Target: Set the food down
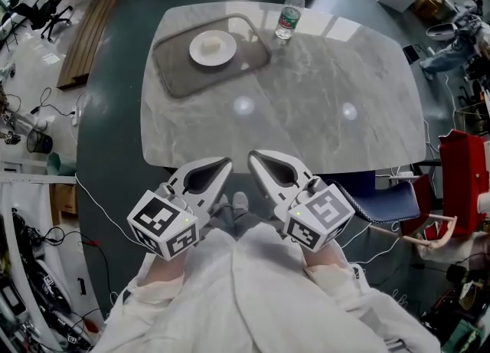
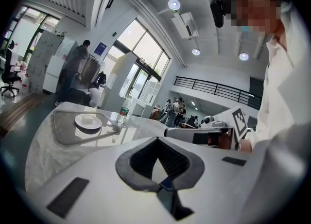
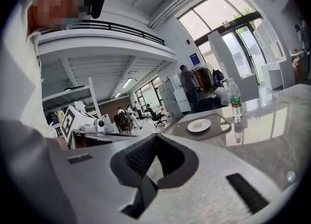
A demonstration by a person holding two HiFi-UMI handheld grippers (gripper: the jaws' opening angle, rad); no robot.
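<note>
Left tongs [image 1: 225, 163] and right tongs [image 1: 255, 156], both closed on nothing, hover at the surface's [image 1: 329, 106] 6 o'clock edge, while the food [image 1: 214, 42] sits on a plate [image 1: 200, 56] in the tray [image 1: 174, 77] at 11, with a bottle [image 1: 289, 13] at 12.

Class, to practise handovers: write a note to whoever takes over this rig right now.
Left claw: shut, empty, held short of the grey marble table. Right claw: the same.
The pale piece of food lies on the round white plate, inside the grey tray at the far left. A clear plastic bottle stands beside the tray.
Done: the food appears set down. Left: nothing evident.
</note>
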